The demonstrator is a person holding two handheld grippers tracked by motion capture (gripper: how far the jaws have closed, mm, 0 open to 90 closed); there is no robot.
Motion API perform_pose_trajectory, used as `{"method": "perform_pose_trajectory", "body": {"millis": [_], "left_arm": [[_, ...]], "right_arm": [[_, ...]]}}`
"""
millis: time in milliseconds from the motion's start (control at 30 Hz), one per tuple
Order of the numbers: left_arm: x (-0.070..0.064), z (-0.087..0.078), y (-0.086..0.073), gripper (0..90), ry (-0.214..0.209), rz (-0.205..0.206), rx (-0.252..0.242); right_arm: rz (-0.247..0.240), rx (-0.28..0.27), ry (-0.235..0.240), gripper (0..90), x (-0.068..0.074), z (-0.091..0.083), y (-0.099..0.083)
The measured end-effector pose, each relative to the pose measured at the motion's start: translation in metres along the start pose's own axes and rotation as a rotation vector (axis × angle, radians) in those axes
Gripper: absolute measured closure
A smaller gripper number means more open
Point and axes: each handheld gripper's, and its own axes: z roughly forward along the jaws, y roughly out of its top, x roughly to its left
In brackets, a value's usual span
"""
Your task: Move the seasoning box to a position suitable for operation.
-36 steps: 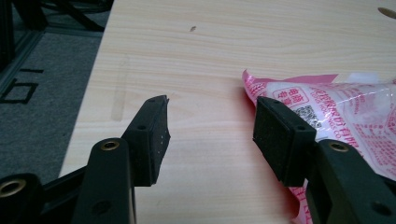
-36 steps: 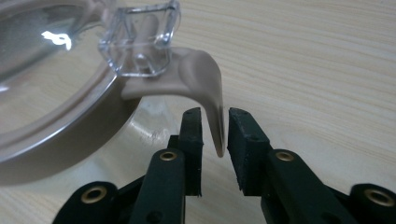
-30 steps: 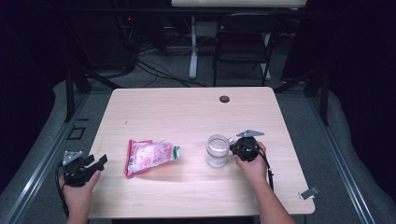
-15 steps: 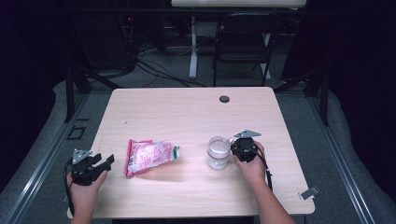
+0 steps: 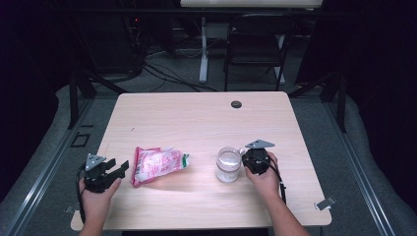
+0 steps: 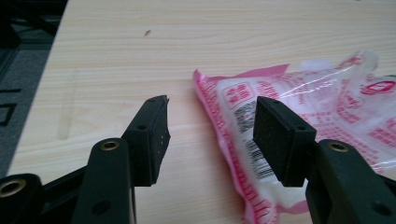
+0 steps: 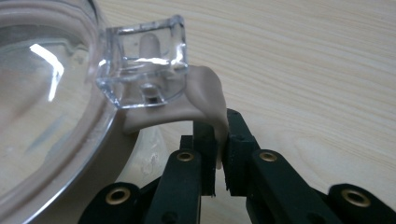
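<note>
On the surface (image 5: pixel 196 123) front-right, the right gripper (image 7: pixel 218 154) has its jaws pinched on the jar (image 5: pixel 228 164) lid's beige tab (image 7: pixel 205 100), prob. steadying or about to pull the lid. Left gripper (image 6: pixel 210 135), jaws wide, sits low w/ the pink bag (image 6: pixel 322 121) edge between them. Next: close on the bag w/o sliding it. Both hands rest near the front edge.

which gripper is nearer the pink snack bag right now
Left. The left gripper sits open right at the pink snack bag's near end, not yet gripping it. The right gripper is across the table, shut on the jar's lid tab.
</note>
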Motion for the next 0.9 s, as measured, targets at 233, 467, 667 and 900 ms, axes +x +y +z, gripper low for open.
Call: {"method": "perform_pose_trajectory", "body": {"millis": [233, 467, 667, 900], "left_arm": [[-0.028, 0.007, 0.004, 45.8, -0.077, 0.076, 0.003], [-0.061, 0.009, 0.005, 46.7, -0.138, 0.181, 0.004], [-0.074, 0.006, 0.005, 48.1, -0.155, 0.197, -0.011], [-0.089, 0.006, 0.005, 49.8, -0.197, 0.237, -0.003]], "right_arm": [[-0.032, -0.003, 0.042, 85.2, 0.02, -0.006, -0.005], [-0.068, -0.009, 0.083, 85.2, 0.043, -0.009, -0.006], [-0.076, -0.006, 0.11, 85.2, 0.057, -0.008, -0.007], [-0.057, 0.001, 0.122, 85.2, 0.069, -0.007, -0.011]]}}
